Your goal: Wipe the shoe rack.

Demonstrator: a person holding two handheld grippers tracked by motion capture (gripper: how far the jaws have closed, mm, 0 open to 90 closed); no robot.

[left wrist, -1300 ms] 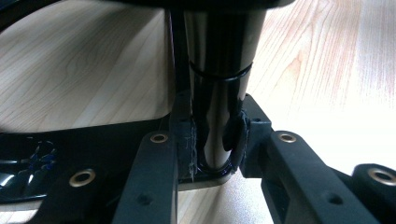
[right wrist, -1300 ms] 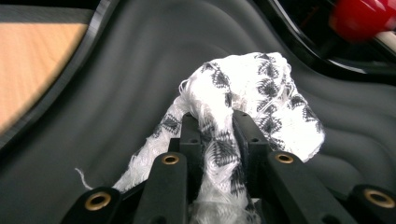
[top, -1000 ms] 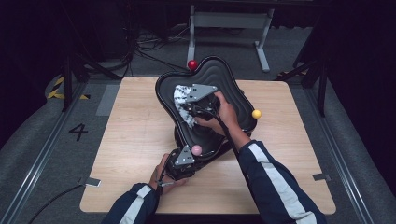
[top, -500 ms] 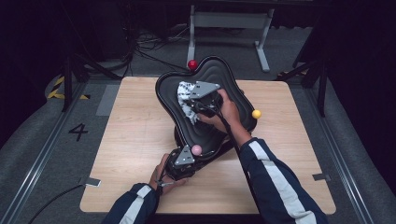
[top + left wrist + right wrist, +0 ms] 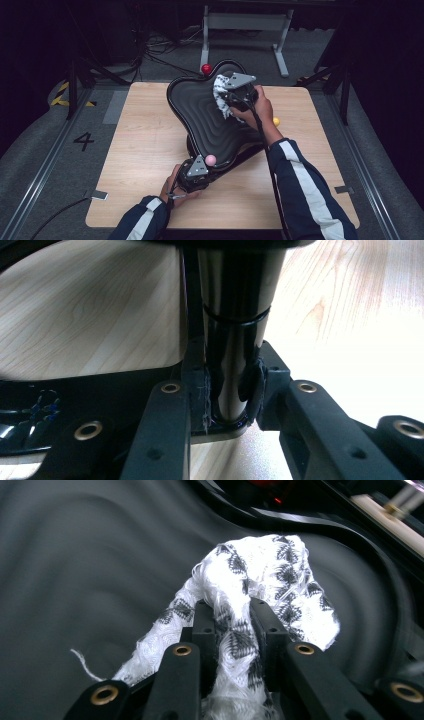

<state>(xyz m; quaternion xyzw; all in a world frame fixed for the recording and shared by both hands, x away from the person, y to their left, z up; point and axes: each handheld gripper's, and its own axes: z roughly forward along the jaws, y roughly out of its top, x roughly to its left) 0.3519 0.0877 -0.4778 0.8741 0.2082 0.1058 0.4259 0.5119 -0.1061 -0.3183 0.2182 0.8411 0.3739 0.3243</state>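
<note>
Your right gripper [image 5: 234, 611] has its jaws pinched tight on a white cloth with a black pattern [image 5: 265, 575], pressed against the ribbed black tray [image 5: 200, 107] toward its 1 o'clock lobe, while your left gripper [image 5: 227, 390] is clamped narrow on a glossy black post [image 5: 235, 300] at the tray's 6 o'clock end, just beside a pink ball [image 5: 210, 159]. The cloth's lower folds are hidden behind the right jaws. What the post joins above is cut off.
</note>
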